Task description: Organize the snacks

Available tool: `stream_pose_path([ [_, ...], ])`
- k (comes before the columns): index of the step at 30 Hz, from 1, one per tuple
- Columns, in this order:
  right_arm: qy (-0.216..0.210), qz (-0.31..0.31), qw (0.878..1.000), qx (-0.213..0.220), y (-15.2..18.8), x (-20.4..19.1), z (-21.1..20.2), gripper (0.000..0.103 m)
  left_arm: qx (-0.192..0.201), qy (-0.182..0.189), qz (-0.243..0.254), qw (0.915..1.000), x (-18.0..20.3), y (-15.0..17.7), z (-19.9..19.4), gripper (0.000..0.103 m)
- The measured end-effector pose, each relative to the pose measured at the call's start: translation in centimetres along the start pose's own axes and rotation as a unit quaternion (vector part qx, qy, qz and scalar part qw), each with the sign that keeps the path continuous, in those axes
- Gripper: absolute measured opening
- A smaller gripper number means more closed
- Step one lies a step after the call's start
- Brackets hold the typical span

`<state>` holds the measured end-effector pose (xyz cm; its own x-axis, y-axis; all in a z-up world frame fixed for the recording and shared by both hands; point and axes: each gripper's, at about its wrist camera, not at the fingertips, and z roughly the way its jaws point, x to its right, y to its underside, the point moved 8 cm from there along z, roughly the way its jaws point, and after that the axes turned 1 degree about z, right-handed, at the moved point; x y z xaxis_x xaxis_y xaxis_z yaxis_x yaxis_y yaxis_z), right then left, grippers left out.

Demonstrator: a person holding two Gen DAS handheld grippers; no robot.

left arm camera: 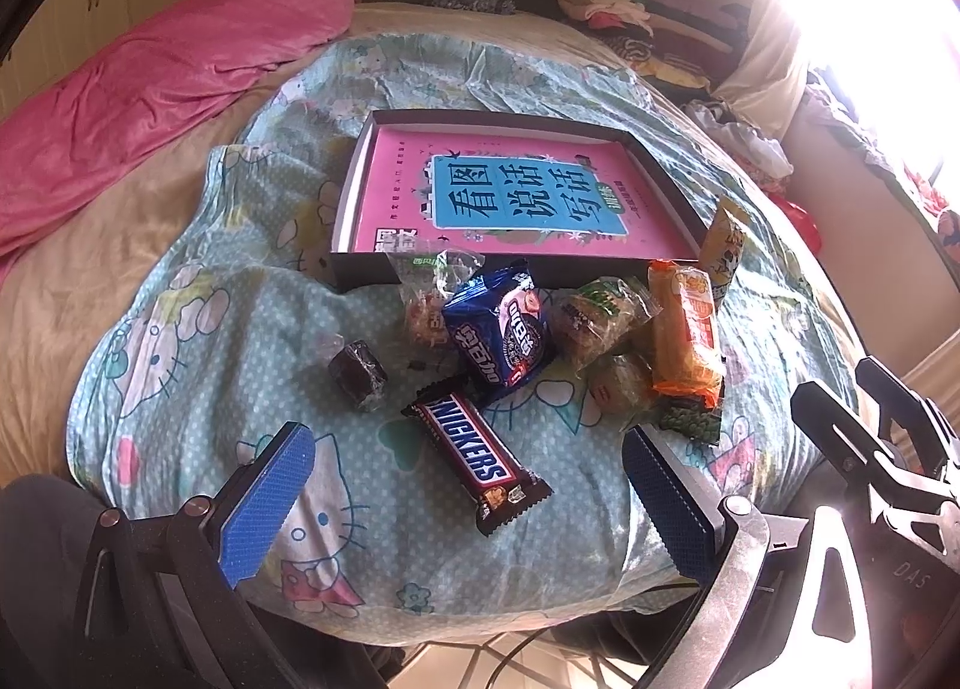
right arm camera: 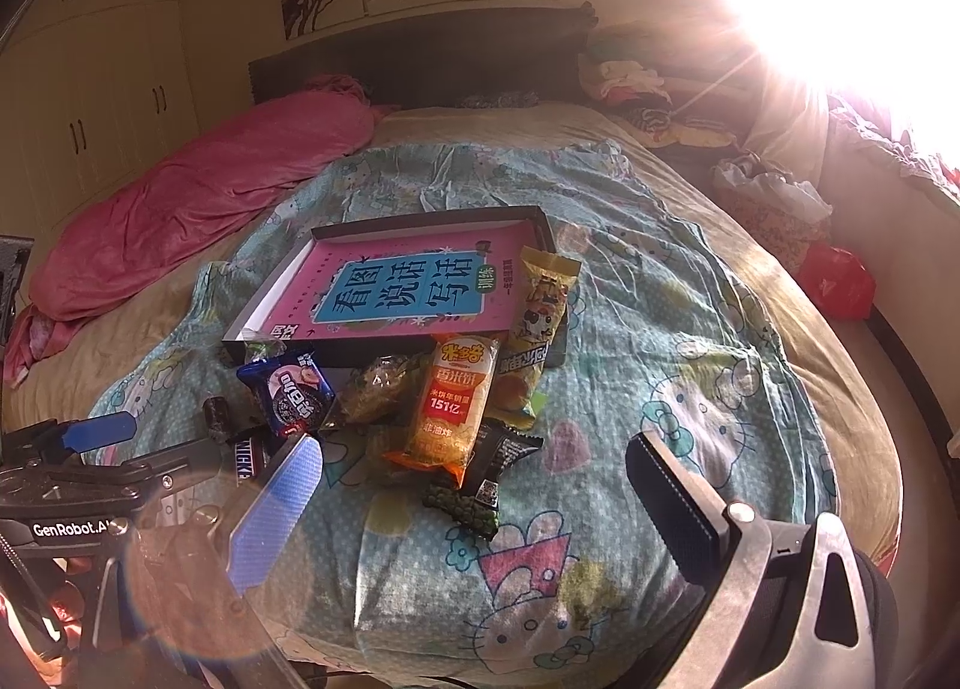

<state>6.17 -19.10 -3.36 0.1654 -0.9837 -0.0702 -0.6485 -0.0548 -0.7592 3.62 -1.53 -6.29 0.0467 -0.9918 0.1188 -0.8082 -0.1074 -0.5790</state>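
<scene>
We hold our left gripper [left arm camera: 468,509] with its blue fingers [left arm camera: 267,500] wide apart and nothing between them. It hangs over the near edge of the bed [left arm camera: 90,281], right above the Snickers bar [left arm camera: 477,455]. Our right gripper [right arm camera: 474,509] is wide open too and holds nothing.

A bit further out the snacks lie in a heap on the cat blanket [left arm camera: 198,293]: a small dark candy [left arm camera: 358,374], a blue cookie pack [left arm camera: 501,332], some clear bags [left arm camera: 594,317] and an orange rice cracker pack [left arm camera: 687,329]. A yellow pack [right arm camera: 543,293] leans on the corner of the box.

Behind them sits the dark box [left arm camera: 360,269] with a pink book [left arm camera: 510,197] inside. We see no snacks in it yet. So we think the job has hardly begun, and all the snacks are left to sort
</scene>
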Motion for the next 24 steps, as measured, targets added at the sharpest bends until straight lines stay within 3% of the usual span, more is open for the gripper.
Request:
stream_pose_path([
  [18, -0.026, 0.015, 0.999, -0.023, 0.5, 0.2, 1.4, 0.103, -0.073, 0.011, -0.077, 0.9943, -3.0, 2.0, 3.2, 0.102],
  [24, -0.027, 0.012, 0.999, -0.031, 0.6, 0.1, 2.2, 0.103, -0.084, 0.011, -0.077, 0.9934, -2.8, 2.3, 3.9, 0.102],
])
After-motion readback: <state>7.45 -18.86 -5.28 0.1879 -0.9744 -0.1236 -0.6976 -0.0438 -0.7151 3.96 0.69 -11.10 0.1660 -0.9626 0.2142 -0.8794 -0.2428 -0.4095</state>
